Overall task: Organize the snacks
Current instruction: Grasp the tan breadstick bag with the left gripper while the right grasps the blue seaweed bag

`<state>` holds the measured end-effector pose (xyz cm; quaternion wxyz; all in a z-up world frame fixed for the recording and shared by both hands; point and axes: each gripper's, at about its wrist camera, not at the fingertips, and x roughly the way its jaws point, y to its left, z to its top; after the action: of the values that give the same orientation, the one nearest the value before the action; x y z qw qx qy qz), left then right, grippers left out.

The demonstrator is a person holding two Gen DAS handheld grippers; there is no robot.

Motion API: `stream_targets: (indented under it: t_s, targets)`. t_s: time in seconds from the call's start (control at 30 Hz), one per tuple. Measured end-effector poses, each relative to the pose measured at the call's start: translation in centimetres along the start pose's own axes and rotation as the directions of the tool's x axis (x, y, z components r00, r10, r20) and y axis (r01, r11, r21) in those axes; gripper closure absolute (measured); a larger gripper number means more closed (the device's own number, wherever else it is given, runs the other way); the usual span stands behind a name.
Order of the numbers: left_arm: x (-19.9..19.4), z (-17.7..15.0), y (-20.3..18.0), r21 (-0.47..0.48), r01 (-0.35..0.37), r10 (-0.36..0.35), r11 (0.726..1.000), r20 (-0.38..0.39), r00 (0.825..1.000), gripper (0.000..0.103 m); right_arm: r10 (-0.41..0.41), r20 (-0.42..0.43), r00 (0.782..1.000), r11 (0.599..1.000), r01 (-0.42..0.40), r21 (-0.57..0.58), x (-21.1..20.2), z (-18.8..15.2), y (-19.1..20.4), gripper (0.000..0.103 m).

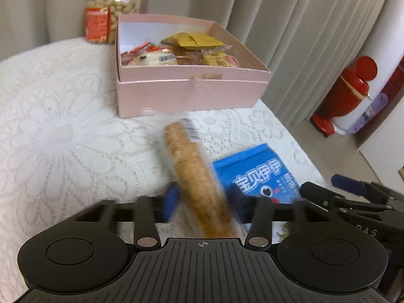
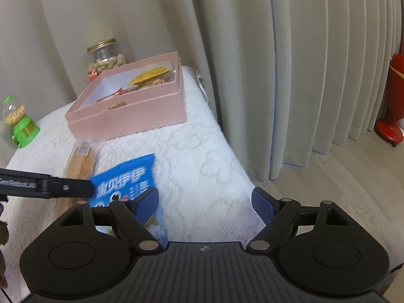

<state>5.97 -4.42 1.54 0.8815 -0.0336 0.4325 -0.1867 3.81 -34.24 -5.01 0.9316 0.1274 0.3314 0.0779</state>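
Observation:
My left gripper (image 1: 203, 200) is shut on a long clear-wrapped pack of brown biscuits (image 1: 194, 174), held above the lace tablecloth and pointing toward a pink box (image 1: 192, 93). The box holds several wrapped snacks (image 1: 176, 50). A blue snack bag (image 1: 260, 174) lies on the cloth to the right of the pack. My right gripper (image 2: 205, 204) is open and empty over the table's right edge, with the blue bag (image 2: 126, 179) by its left finger. In that view the biscuit pack (image 2: 80, 164) and pink box (image 2: 131, 116) lie further left.
A glass jar of peanuts (image 1: 111, 7) stands behind the box. A small green candy dispenser (image 2: 20, 123) sits at the table's far left. Curtains hang behind the table. A red stand (image 1: 348, 93) is on the floor to the right.

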Motion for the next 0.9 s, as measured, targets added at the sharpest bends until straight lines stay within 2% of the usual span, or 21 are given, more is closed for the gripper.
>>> stream_targets:
  t_s: [0.1,0.17,0.33,0.43,0.5,0.53,0.7,0.8,0.9]
  targets:
    - [-1.1,-0.9,0.7,-0.006,0.042,-0.042,0.999,0.006,0.999,0.067,0.002,0.018,1.0,0.999,-0.002,-0.034,-0.7,-0.3,0.8,0.022]
    - [-2.2,-1.7,1.5,-0.014,0.052,-0.052,0.999,0.007,0.999,0.067,0.016,0.023,1.0,0.998,-0.014,-0.063,-1.1,-0.4,1.5,0.022]
    - [-4.9,-2.7,3.4,-0.064,-0.022,0.024,0.998,0.038,0.999,0.068,0.087,0.016,0.996,0.991,-0.084,-0.104,-1.5,-0.6,3.2,0.022]
    - [-5.6,-2.8,4.0,-0.055,-0.077,0.08,0.996,0.05,0.996,0.068,0.158,-0.056,0.986,0.984,-0.163,-0.078,-0.3,-0.5,4.1,0.022]
    - [-5.2,-3.0,4.5,-0.065,-0.099,0.101,0.993,0.027,0.995,0.066,0.192,-0.094,0.977,0.978,-0.199,-0.068,0.4,-0.6,4.8,0.02]
    - [-5.1,-3.1,4.7,-0.075,-0.092,0.094,0.993,0.028,0.995,0.066,0.179,-0.087,0.98,0.979,-0.186,-0.086,0.5,-0.7,5.4,0.016]
    - [-4.3,-3.0,4.6,-0.079,-0.086,0.089,0.993,0.031,0.996,0.064,0.133,-0.105,0.986,0.964,-0.153,-0.216,0.9,-1.2,8.0,0.015]
    - [-4.3,-3.2,4.5,-0.074,-0.076,0.078,0.994,0.026,0.997,0.063,0.082,-0.084,0.993,0.953,-0.103,-0.285,1.1,-1.8,9.2,0.012]
    - [-4.3,-3.4,4.2,-0.076,-0.081,0.083,0.994,0.035,0.996,0.063,0.081,-0.072,0.994,0.96,-0.097,-0.261,1.1,-1.9,9.3,0.01]
